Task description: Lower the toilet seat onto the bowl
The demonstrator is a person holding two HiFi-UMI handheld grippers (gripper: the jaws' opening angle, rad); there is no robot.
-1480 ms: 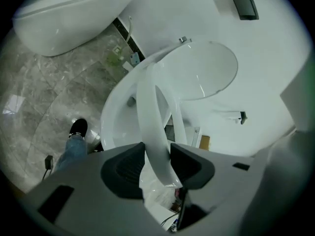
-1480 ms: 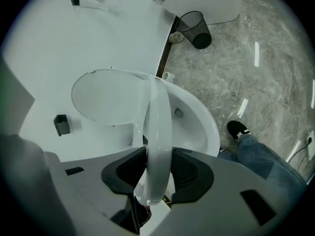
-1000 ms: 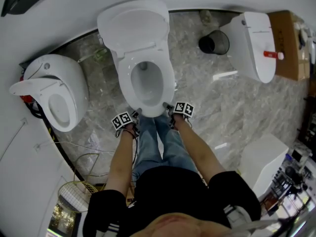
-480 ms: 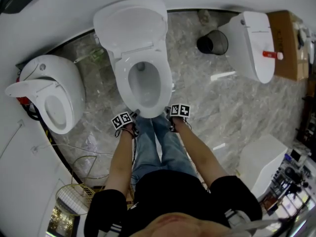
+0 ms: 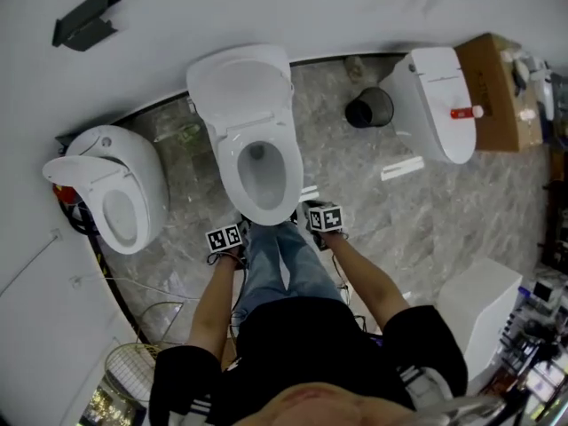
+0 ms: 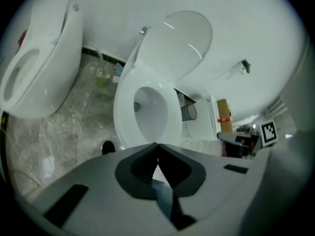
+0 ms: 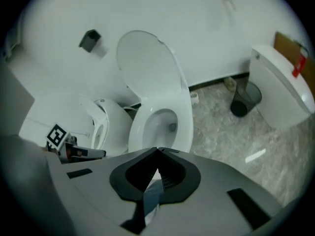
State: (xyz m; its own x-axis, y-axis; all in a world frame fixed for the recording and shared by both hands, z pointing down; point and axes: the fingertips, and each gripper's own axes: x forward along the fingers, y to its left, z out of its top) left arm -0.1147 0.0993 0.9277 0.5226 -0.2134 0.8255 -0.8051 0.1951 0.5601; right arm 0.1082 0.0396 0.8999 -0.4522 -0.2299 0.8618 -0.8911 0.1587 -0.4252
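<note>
The white toilet stands mid-floor with its seat [image 5: 288, 162] lying flat on the bowl and its lid [image 5: 241, 82] raised against the wall. My left gripper [image 5: 240, 227] hangs just off the bowl's front left, my right gripper [image 5: 308, 211] off its front right. Neither touches the seat. The left gripper view has the jaws of the left gripper [image 6: 156, 144] met tip to tip over the seat [image 6: 125, 117], nothing between them. In the right gripper view the right gripper [image 7: 157, 149] is likewise shut and empty above the seat [image 7: 186, 127]. Both pairs of jaws have just been closing.
A second toilet [image 5: 115, 189] stands at the left, a third [image 5: 435, 100] at the right beside a cardboard box [image 5: 497, 78]. A black bin [image 5: 368, 109] sits by the wall. Cables [image 5: 133, 291] lie lower left, a white unit [image 5: 479, 304] lower right. The person's jeans-clad legs [image 5: 280, 269] stand before the bowl.
Both grippers have come away from the bowl's front rim and risen towards the person. The head view has pulled back, so the toilet looks smaller. The seat stays down.
</note>
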